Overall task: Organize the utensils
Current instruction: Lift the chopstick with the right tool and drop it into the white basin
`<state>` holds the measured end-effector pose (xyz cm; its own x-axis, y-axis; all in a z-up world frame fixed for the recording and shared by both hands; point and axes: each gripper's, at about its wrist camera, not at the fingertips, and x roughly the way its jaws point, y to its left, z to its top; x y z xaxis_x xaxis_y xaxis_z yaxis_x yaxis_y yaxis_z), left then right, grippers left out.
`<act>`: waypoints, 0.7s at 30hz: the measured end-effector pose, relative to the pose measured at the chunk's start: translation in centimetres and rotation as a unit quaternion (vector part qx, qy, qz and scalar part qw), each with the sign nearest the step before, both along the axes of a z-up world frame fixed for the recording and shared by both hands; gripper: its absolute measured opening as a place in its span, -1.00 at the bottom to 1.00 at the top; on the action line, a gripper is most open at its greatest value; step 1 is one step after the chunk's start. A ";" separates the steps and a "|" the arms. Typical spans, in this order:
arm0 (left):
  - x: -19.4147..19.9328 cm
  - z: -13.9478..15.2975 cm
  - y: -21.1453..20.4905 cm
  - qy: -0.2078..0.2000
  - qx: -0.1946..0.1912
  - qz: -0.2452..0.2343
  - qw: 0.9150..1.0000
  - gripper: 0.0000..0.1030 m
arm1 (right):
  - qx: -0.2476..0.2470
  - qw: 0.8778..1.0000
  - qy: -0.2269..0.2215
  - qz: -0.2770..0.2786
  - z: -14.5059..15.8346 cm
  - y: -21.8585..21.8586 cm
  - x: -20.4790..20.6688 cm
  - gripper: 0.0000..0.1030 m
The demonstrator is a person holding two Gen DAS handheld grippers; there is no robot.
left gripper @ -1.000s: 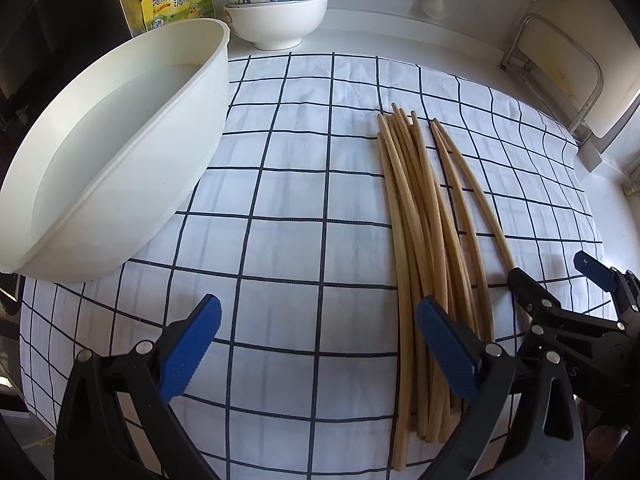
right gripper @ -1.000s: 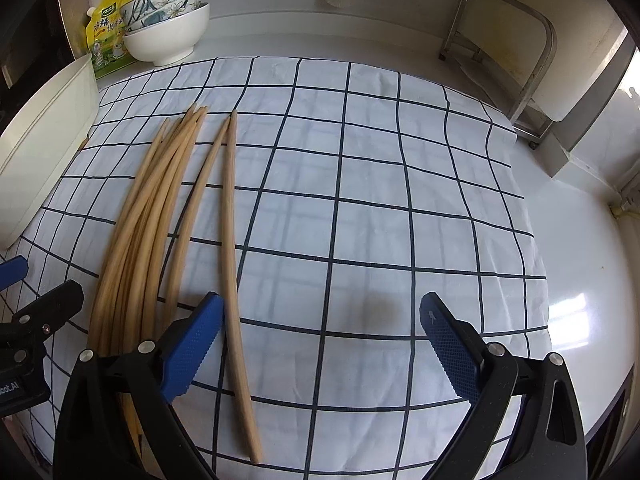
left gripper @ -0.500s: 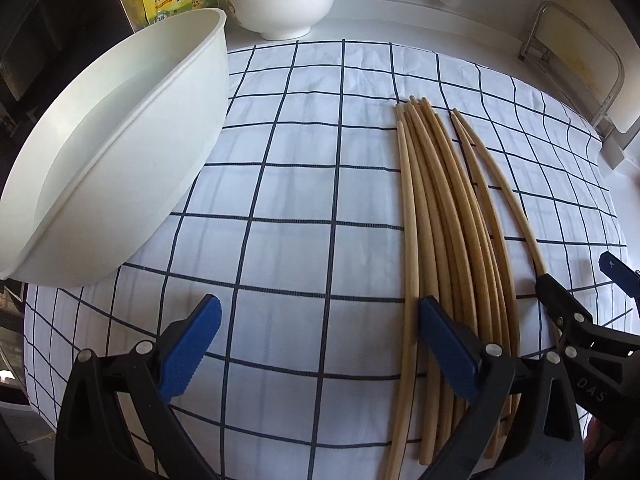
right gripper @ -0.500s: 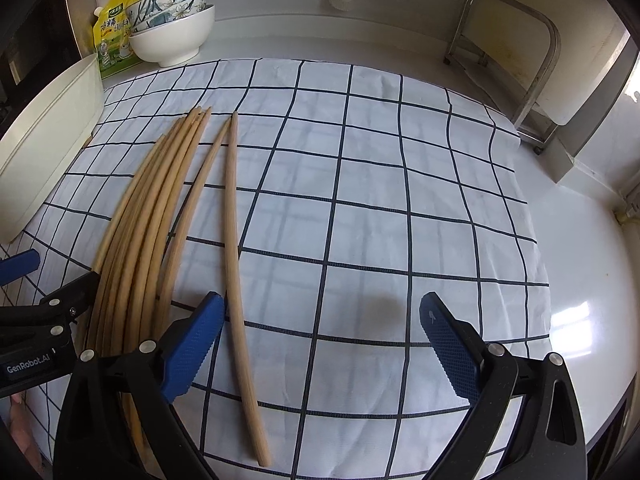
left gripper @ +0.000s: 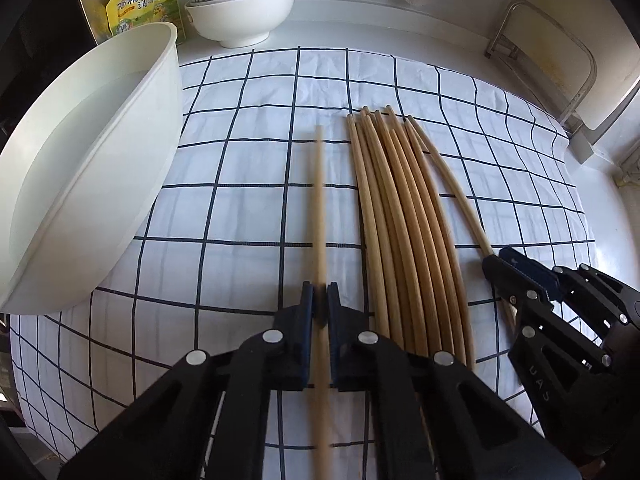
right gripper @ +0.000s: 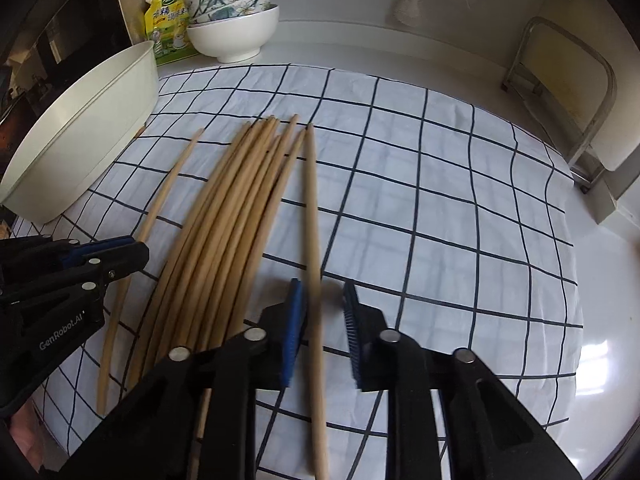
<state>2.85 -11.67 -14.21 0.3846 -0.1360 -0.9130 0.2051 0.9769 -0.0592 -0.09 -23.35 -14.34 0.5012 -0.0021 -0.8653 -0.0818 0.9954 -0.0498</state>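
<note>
Several long wooden chopsticks (left gripper: 404, 216) lie bundled on a white cloth with a dark grid (left gripper: 240, 208); the bundle also shows in the right wrist view (right gripper: 236, 216). My left gripper (left gripper: 320, 304) is shut on a single chopstick (left gripper: 319, 200) that points away, left of the bundle. My right gripper (right gripper: 322, 308) is partly closed around another single chopstick (right gripper: 312, 220) right of the bundle, with a gap still showing on its right side. Each gripper shows in the other's view, the right one (left gripper: 516, 272) and the left one (right gripper: 116, 256).
A large white basin (left gripper: 88, 184) stands at the left edge of the cloth. Stacked bowls (left gripper: 240, 8) and a yellow pouch (left gripper: 140, 4) stand at the back. A metal rack (left gripper: 560, 52) stands at the back right.
Both grippers were wide open. The left has shut on one chopstick and drawn it left out of the bundle. The right has narrowed around the rightmost chopstick.
</note>
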 end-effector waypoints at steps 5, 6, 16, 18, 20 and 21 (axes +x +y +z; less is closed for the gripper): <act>0.0 0.6 0.6 0.011 -0.014 -0.007 1.000 -0.86 | 0.050 0.998 0.012 -0.033 0.6 -1.5 0.1 -0.88; -0.1 0.9 0.7 0.011 -0.017 -0.010 1.000 -0.86 | 0.055 0.998 0.011 -0.039 1.0 -1.7 0.0 -0.88; 0.5 9.1 4.2 -0.035 -0.053 -0.029 0.998 -0.86 | 0.103 0.993 -0.031 -0.047 8.2 0.3 -0.1 -0.87; 1.1 10.9 5.9 -0.046 -0.057 -0.025 0.997 -0.86 | 0.115 0.992 -0.042 -0.039 9.9 2.1 0.7 -0.87; 2.0 12.4 7.9 -0.059 -0.057 -0.018 0.996 -0.86 | 0.132 0.990 -0.050 -0.026 11.1 4.2 1.6 -0.87; 2.3 13.0 9.1 -0.066 -0.055 -0.013 0.996 -0.86 | 0.135 0.989 -0.055 -0.018 11.6 5.5 2.1 -0.87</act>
